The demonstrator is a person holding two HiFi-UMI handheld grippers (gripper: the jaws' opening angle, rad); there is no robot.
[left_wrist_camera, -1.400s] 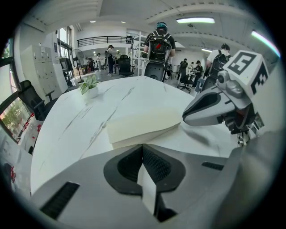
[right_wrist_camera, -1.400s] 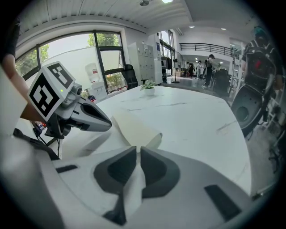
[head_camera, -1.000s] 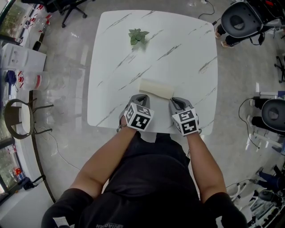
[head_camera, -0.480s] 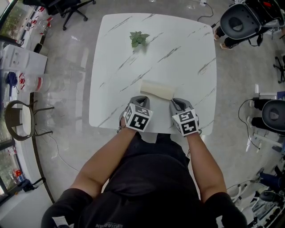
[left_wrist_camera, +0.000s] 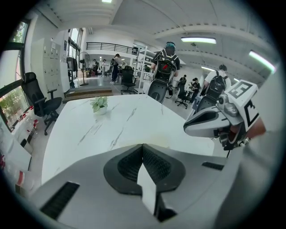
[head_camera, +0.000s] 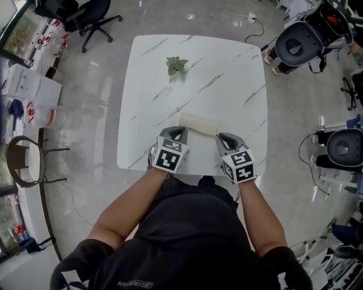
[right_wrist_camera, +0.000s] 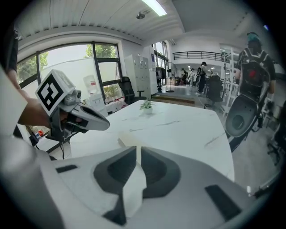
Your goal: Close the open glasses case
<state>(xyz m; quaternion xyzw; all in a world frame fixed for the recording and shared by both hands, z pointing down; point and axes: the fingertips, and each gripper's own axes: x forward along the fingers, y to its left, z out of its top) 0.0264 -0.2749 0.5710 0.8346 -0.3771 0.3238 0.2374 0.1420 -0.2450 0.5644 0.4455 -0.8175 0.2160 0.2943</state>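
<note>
A cream glasses case lies near the front edge of the white marble table. From above it looks like a low rounded box, and I cannot tell how its lid stands. My left gripper rests just left of the case's near side with its jaws shut and nothing between them. My right gripper sits just right of the case, also shut and empty. In the right gripper view the case shows just beyond my shut jaws, with the left gripper beside it.
A small potted plant stands at the table's far side. Office chairs and dark wheeled machines ring the table on the floor. People move about in the room behind. The table's front edge lies right under both grippers.
The head view has shifted, so the table sits lower in the picture. Both grippers stay by the case, slightly farther apart.
</note>
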